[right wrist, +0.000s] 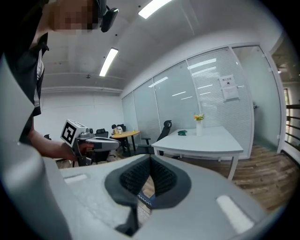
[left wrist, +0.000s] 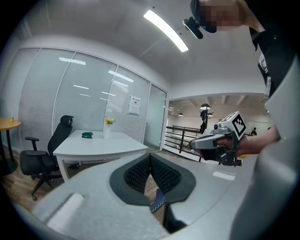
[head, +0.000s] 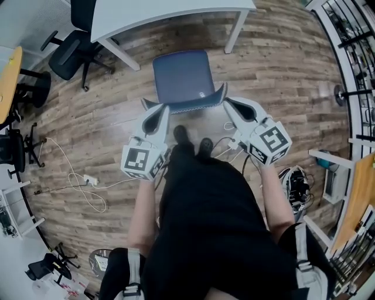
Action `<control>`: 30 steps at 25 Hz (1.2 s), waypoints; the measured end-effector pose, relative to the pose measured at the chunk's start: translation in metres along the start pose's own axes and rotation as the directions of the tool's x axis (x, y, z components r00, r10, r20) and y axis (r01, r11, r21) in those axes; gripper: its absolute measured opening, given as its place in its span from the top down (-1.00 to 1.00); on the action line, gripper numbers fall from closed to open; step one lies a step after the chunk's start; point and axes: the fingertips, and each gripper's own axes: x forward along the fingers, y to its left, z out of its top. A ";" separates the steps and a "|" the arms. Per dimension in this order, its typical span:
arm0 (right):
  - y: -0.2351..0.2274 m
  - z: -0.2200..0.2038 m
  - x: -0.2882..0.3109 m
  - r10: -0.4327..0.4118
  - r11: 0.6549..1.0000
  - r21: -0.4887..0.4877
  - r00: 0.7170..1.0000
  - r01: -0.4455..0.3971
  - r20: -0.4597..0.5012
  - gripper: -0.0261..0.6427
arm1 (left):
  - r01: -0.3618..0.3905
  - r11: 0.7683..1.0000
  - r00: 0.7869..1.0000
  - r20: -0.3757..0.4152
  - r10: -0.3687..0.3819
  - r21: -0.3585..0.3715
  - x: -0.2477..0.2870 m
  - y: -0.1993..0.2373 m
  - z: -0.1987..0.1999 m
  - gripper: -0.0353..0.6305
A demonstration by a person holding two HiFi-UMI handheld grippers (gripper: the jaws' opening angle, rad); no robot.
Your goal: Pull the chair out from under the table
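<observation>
Two grippers at the back corners of the chair (head: 184, 76), left gripper (head: 162, 112) and right gripper (head: 228, 105) alike with jaws pressed together on nothing, a sliver of blue stitched edge showing beneath the pads. Chair clear of the near edge of the white table (head: 170, 14), standing between table and shoes (head: 190, 140). Bare wood floor (head: 275, 70) open to the right; black office chair (head: 73, 50) and loose cable (head: 76, 176) off left.

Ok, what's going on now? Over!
Left gripper and right gripper shut, empty. Chair out from under table. Cable lying off to left.
</observation>
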 end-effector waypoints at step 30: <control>0.005 0.006 -0.012 -0.019 0.999 -0.038 1.000 0.019 0.023 0.92 | 0.027 0.997 0.999 -0.017 -0.028 -0.074 -0.005 -0.008 0.000 0.86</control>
